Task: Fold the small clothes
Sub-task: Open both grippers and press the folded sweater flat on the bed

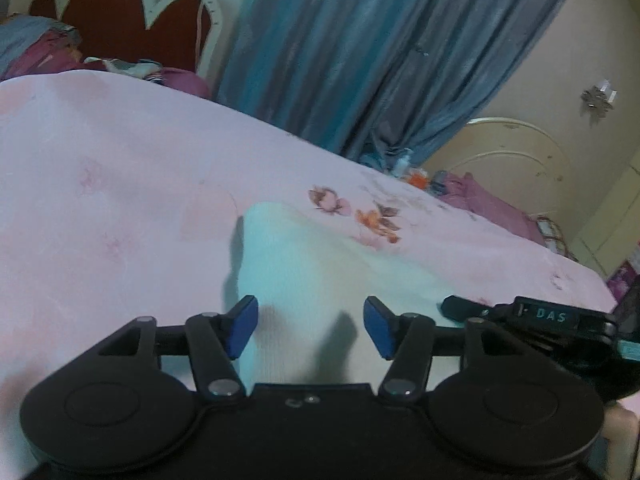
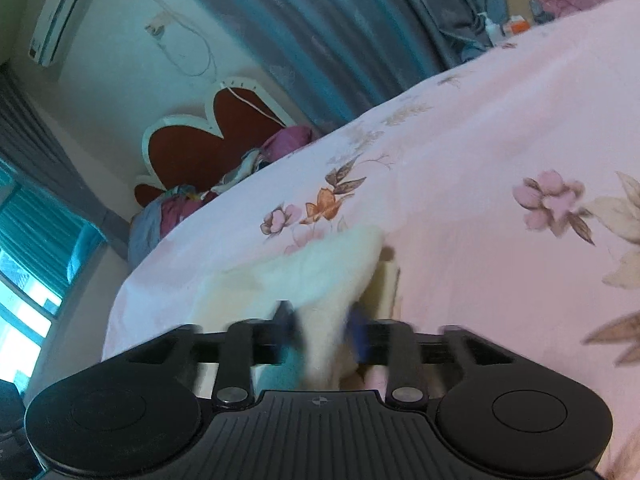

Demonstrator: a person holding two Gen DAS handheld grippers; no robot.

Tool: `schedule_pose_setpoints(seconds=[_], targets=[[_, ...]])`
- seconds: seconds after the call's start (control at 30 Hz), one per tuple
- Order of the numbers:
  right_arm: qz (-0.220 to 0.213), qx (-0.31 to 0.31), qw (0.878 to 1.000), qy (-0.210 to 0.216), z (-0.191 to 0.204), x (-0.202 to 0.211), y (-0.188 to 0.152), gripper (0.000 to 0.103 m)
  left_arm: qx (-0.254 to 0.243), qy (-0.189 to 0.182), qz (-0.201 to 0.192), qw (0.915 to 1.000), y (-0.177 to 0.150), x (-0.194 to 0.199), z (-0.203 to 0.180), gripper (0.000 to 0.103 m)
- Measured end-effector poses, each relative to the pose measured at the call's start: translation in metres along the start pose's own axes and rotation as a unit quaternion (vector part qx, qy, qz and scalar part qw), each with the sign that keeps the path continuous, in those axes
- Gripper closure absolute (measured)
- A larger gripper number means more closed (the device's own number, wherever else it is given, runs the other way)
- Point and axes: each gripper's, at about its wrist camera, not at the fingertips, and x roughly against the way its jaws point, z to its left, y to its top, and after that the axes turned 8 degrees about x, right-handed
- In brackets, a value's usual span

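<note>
A small cream-white garment [image 1: 304, 272] lies on the pink flowered bedsheet [image 1: 120, 200], with one end raised in a soft peak. My left gripper [image 1: 310, 326] is open just above it; the cloth shows between the blue pads [image 1: 240, 326], which stand apart from it. The right tool's black housing [image 1: 552, 316] rests at the garment's right side. In the right wrist view the garment [image 2: 320, 272] rises like a tent into my right gripper [image 2: 323, 332], whose blurred pads are closed on a bunch of the cloth.
A red headboard [image 1: 120, 12] with a white rim and a pile of bedding [image 1: 40, 52] sit at the head of the bed. Blue curtains [image 1: 360, 60] hang beyond the far edge, above bottles and clutter [image 1: 404, 164]. A window [image 2: 24, 300] is at the left.
</note>
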Motion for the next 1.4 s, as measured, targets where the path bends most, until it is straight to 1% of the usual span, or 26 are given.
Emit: schedule_pose_setpoints(seconds=[0.03,0.07,0.13,0.17,0.2,0.27,0.3,0.37,0.5,0.57,0.63,0.7,0.8,0.87,0.9,0.97,1.0,1.03,1.1,1.2,1.3,1.4], targets=[[0.003,0.026,1.0,-0.01,0.005,-0.003,0.0,0.084,0.0,0.003,-0.001,1.0,-0.001,-0.003,0.0,0.048],[0.001,0.048,0.999,-0.022,0.009,-0.007,0.0,0.085,-0.004,0.008,0.002,1.0,-0.002,-0.008,-0.001,0.048],[0.0,0.077,0.996,-0.045,0.012,-0.016,-0.003,0.085,-0.019,0.022,0.005,0.9996,-0.004,-0.014,-0.002,0.048],[0.002,0.089,0.994,-0.06,0.012,-0.022,-0.005,0.085,-0.026,0.028,0.007,0.9992,-0.006,-0.017,-0.001,0.045],[0.008,0.097,0.993,-0.071,0.009,-0.028,-0.007,0.086,-0.026,0.031,0.01,0.9991,-0.008,-0.018,-0.001,0.044],[0.013,0.097,0.992,-0.073,0.003,-0.034,-0.01,0.085,-0.023,0.034,0.015,0.999,-0.01,-0.017,0.003,0.043],[0.014,0.099,0.992,-0.075,0.003,-0.034,-0.01,0.085,-0.023,0.035,0.016,0.999,-0.01,-0.017,0.003,0.041],[0.015,0.099,0.992,-0.079,0.007,-0.031,-0.009,0.085,-0.02,0.039,0.02,0.9988,-0.01,-0.017,0.004,0.041],[-0.012,0.089,0.994,-0.066,0.017,0.002,-0.007,0.085,-0.024,0.047,0.023,0.9983,-0.009,-0.012,0.002,0.04],[-0.024,0.103,0.993,-0.056,0.028,0.022,-0.009,0.085,-0.027,0.051,0.024,0.998,-0.009,-0.009,0.0,0.04],[-0.027,0.125,0.991,-0.045,0.042,0.036,-0.017,0.084,-0.03,0.056,0.024,0.9977,-0.009,-0.008,-0.004,0.04],[-0.025,0.159,0.986,-0.037,0.059,0.048,-0.029,0.084,-0.034,0.06,0.024,0.9974,-0.01,-0.005,-0.006,0.04],[-0.013,0.209,0.977,-0.044,0.077,0.052,-0.048,0.084,-0.037,0.063,0.025,0.997,-0.01,-0.001,-0.008,0.041],[-0.003,0.239,0.969,-0.066,0.083,0.045,-0.059,0.084,-0.038,0.064,0.026,0.9969,-0.011,0.003,-0.009,0.041],[0.003,0.244,0.967,-0.074,0.083,0.041,-0.064,0.084,-0.038,0.063,0.026,0.997,-0.012,0.004,-0.01,0.041],[0.022,0.261,0.959,-0.107,0.078,0.028,-0.071,0.084,-0.04,0.062,0.027,0.9969,-0.015,0.008,-0.01,0.041],[0.03,0.263,0.957,-0.114,0.074,0.021,-0.075,0.084,-0.041,0.06,0.028,0.997,-0.017,0.01,-0.011,0.04],[0.032,0.257,0.959,-0.116,0.069,0.016,-0.076,0.084,-0.043,0.057,0.03,0.997,-0.019,0.013,-0.011,0.04],[0.026,0.24,0.963,-0.116,0.06,0.013,-0.076,0.084,-0.045,0.051,0.032,0.9972,-0.024,0.021,-0.01,0.04],[0.022,0.202,0.973,-0.11,0.047,0.012,-0.075,0.084,-0.048,0.039,0.041,0.9972,-0.035,0.037,-0.009,0.04],[0.026,0.203,0.972,-0.112,0.048,0.016,-0.073,0.084,-0.054,0.031,0.053,0.9966,-0.049,0.049,-0.007,0.04],[0.031,0.187,0.976,-0.104,0.05,0.029,-0.065,0.084,-0.058,0.034,0.075,0.9949,-0.063,0.049,-0.003,0.04]])
